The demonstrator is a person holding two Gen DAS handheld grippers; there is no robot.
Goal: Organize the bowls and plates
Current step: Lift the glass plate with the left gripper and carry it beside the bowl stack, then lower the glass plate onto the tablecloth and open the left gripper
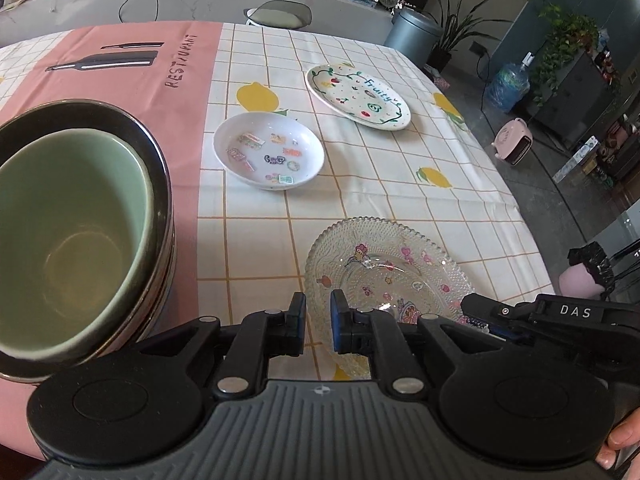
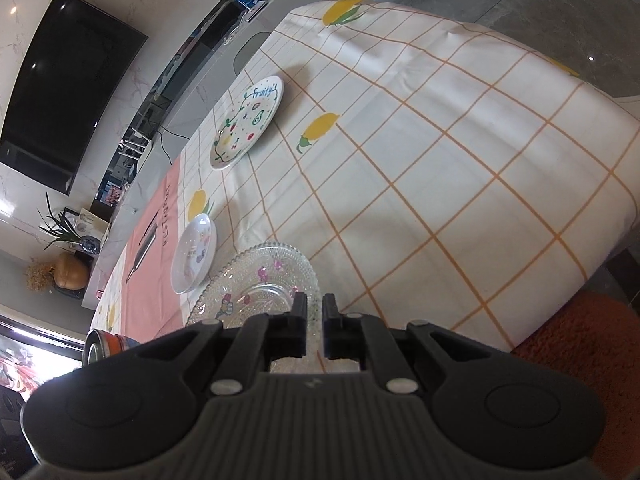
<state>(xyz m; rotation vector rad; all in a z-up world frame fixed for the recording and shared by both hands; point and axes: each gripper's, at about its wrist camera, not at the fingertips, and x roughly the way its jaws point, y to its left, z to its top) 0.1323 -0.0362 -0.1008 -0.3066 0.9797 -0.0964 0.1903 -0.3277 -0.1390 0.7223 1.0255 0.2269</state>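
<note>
A clear glass plate [image 1: 384, 268] with cartoon stickers lies near the table's front edge. My right gripper [image 2: 315, 314] is shut on its rim; it shows in the left wrist view [image 1: 484, 320] at the plate's right edge. My left gripper [image 1: 318, 312] is nearly shut and empty, just left of that plate. A green bowl [image 1: 72, 232] sits nested in a dark metal bowl [image 1: 156, 160] at the left. A white shallow bowl [image 1: 268, 152] with stickers and a white "Fruity" plate [image 1: 358, 96] lie farther back.
A checked lemon tablecloth [image 2: 440, 160] with a pink panel [image 1: 140, 76] covers the table. A can [image 2: 104, 346] stands at the left. A grey bin [image 1: 412, 32], plants and a water jug [image 1: 508, 84] stand on the floor beyond the right edge.
</note>
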